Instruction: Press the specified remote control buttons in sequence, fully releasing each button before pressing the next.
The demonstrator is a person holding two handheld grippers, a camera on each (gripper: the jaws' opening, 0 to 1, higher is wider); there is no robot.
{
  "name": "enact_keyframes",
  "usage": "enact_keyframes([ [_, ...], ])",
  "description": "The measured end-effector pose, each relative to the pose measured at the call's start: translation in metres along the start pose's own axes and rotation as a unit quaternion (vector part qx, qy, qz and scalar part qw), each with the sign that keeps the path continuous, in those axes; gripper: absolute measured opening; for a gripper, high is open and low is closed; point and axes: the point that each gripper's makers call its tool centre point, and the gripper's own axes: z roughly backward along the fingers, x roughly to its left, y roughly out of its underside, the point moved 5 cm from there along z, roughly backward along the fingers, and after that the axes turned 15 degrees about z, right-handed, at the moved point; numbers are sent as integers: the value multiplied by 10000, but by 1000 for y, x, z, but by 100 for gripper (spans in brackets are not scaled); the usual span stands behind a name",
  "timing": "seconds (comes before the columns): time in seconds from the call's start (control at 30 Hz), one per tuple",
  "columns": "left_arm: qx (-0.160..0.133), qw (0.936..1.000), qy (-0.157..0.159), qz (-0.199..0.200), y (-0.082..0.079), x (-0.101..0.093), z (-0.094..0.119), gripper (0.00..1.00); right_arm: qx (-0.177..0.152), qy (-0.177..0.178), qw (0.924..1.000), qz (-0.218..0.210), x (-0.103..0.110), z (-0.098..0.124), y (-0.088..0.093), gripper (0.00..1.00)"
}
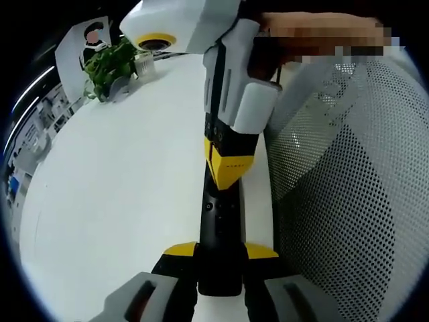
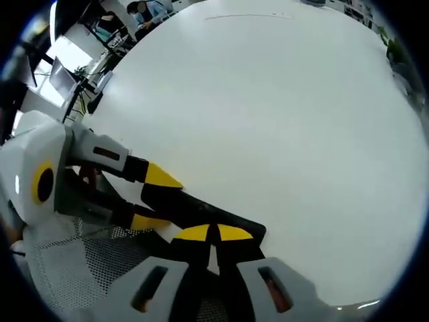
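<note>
We judge that we are in the middle of a press: the left gripper (image 1: 220,265) clamps the black remote control (image 1: 220,235) between its yellow-tipped jaws, holding it lengthwise out over the edge of the white table (image 1: 134,174), while the right gripper (image 1: 228,171) comes down from above with its tip on the remote's upper face. In the right gripper view, the right gripper (image 2: 213,235) has its jaws drawn together with nothing between them, their yellow tips meeting right over the remote control (image 2: 201,213), which runs slantwise from the left gripper (image 2: 144,198) toward us. Whether the tip is pushing a button down or only resting on it, we cannot tell; the buttons themselves are too dark to make out.

The next move, as we see it, calls for lifting the right tip clear so the button comes fully up, then shifting along the remote to the following button while the left grip stays steady. A potted plant (image 1: 110,64) stands at the far side of the table, and a mesh chair back (image 1: 348,188) sits just beside the remote
</note>
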Motion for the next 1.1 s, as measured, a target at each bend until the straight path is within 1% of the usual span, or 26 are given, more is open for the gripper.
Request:
enact_keyframes([
  [0.13,-3,10000,1,-7,0,0,0,25,20,37,10000,39,-2,-1,0,0],
  [0.43,-3,10000,7,0,0,0,0,25,41,108,9998,154,-3,-3,0,0],
  [0.53,3,10000,10,11,0,0,0,25,19,164,9995,275,-2,-3,0,0],
  [0.63,9,10000,10,13,0,0,0,25,34,179,9994,309,-2,-3,0,0],
  [0.77,2,10000,16,21,0,0,0,25,-31,107,9998,140,-3,-2,2,0],
  [0.93,-40,9999,30,99,0,0,0,24,72,105,9999,78,-2,-1,0,0],
  [1.1,-19,10000,17,61,0,0,0,24,65,-24,9998,-176,-5,-1,-1,0],
])
